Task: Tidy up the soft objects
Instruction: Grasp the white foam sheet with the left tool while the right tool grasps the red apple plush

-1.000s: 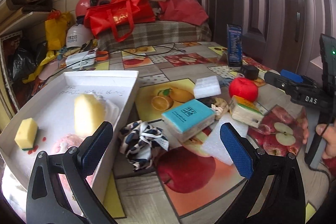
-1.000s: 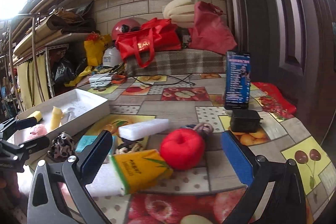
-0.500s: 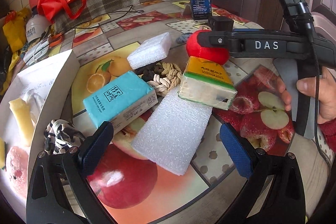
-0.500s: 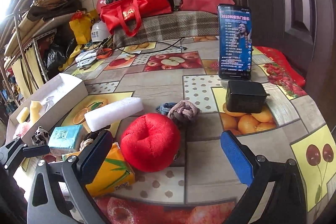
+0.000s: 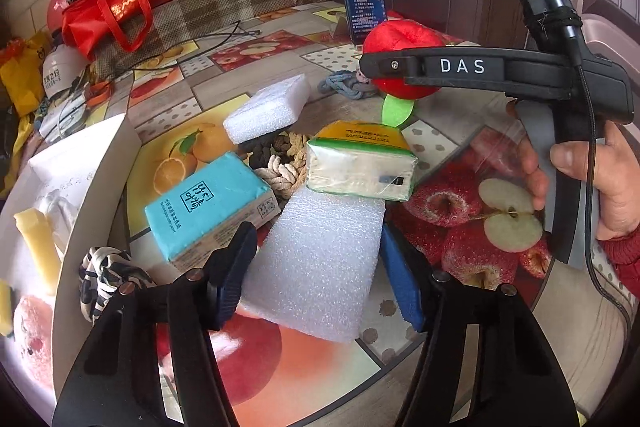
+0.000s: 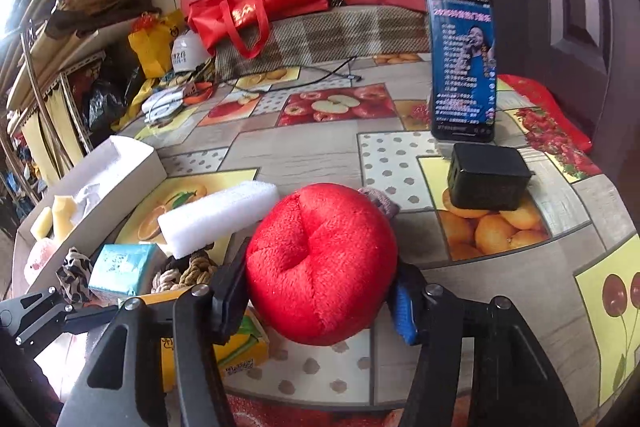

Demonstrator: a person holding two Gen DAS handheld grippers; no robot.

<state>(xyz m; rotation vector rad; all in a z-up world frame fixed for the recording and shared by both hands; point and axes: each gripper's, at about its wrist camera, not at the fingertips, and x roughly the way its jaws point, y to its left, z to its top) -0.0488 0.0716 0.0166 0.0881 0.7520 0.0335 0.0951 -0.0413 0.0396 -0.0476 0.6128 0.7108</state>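
My left gripper (image 5: 316, 267) is shut on a flat white foam sheet (image 5: 320, 259) that lies on the table, its far end under a yellow-green tissue pack (image 5: 360, 163). My right gripper (image 6: 320, 287) is shut on a red plush apple (image 6: 320, 263); in the left wrist view the apple (image 5: 400, 39) hangs off the table with its green leaf below. A teal tissue pack (image 5: 204, 203), a white foam block (image 5: 268, 111), a rope knot (image 5: 280, 167) and a patterned scrunchie (image 5: 104, 271) lie nearby. The white box (image 5: 92, 179) at left holds yellow sponges and a pink plush.
A phone (image 6: 462, 67) stands upright at the back right with a black adapter (image 6: 486, 177) in front of it. A blue-grey braided knot (image 5: 344, 87) lies behind the apple. Red bags (image 6: 256, 3), helmets and cables crowd the far edge of the table.
Both grippers moved forward and closed: the left onto the white foam sheet, the right onto the red plush apple, which now hangs above the table.
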